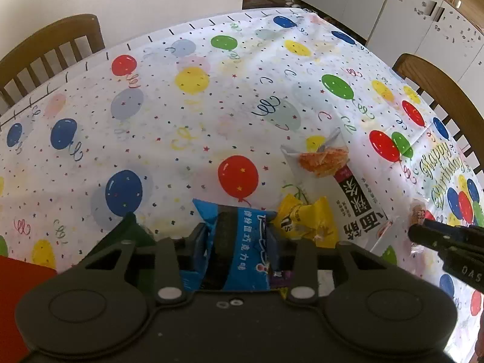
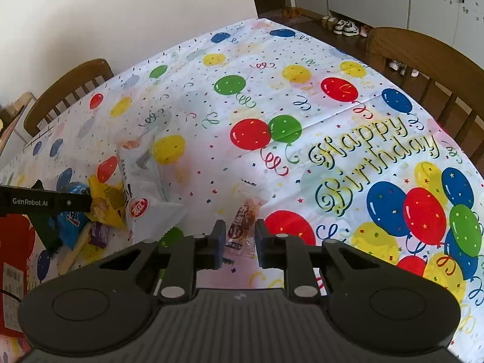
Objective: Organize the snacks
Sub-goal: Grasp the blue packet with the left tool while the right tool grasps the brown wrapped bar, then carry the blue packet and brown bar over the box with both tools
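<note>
My left gripper (image 1: 239, 236) is shut on a blue snack packet (image 1: 242, 242), held low over the table; it also shows in the right wrist view (image 2: 71, 220). A yellow packet (image 1: 308, 217) and a large white noodle bag (image 1: 348, 193) lie just right of it. My right gripper (image 2: 240, 239) is open around a small clear-wrapped brown snack (image 2: 242, 220) lying on the balloon tablecloth (image 2: 272, 90); the jaws stand either side of it without touching. A purple packet (image 2: 99, 233) lies beside the yellow packet (image 2: 109, 202).
A red box (image 2: 15, 257) stands at the near left edge; it also shows in the left wrist view (image 1: 18, 287). Wooden chairs (image 1: 51, 48) (image 2: 423, 60) flank the table. White cabinets (image 1: 423, 9) stand behind.
</note>
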Demonstrator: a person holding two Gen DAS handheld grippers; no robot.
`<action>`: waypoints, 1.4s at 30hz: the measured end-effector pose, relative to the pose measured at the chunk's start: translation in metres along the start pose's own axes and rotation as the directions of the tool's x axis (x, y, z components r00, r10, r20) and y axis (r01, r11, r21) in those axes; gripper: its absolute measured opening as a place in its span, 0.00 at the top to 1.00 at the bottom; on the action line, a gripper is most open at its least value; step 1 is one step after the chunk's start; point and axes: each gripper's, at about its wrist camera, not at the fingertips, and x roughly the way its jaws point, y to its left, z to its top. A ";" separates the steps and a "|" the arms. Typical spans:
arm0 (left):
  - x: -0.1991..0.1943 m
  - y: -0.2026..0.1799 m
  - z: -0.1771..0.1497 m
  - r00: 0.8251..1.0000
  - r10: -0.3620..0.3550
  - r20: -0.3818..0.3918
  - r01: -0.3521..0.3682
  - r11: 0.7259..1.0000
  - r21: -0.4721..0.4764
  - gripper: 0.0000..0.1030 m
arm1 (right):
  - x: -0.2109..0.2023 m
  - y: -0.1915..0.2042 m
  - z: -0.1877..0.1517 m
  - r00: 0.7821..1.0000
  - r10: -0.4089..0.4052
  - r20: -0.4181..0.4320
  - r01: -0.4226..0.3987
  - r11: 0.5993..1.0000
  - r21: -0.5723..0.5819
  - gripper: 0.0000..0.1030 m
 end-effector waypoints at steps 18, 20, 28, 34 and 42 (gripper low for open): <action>-0.042 0.002 -0.017 0.994 -0.095 0.051 0.101 0.987 -0.125 0.66 | -0.042 -0.001 -0.012 0.997 0.068 0.047 -0.065 0.995 -0.072 0.82; -0.048 0.000 -0.023 0.993 -0.100 0.058 0.107 0.986 -0.129 0.66 | -0.047 0.001 -0.014 0.996 0.079 0.048 -0.074 0.993 -0.091 0.82; -0.067 -0.003 -0.051 0.985 -0.156 0.067 0.165 0.972 -0.169 0.66 | -0.064 0.009 -0.029 0.991 0.125 0.043 -0.117 0.980 -0.159 0.82; -0.072 -0.013 -0.075 0.990 -0.118 0.075 0.127 0.982 -0.136 0.66 | -0.070 0.019 -0.038 0.987 0.156 0.031 -0.146 0.967 -0.209 0.82; -0.065 -0.020 -0.100 0.997 -0.056 0.061 0.061 0.993 -0.098 0.65 | -0.071 0.024 -0.045 0.985 0.169 0.017 -0.162 0.962 -0.220 0.82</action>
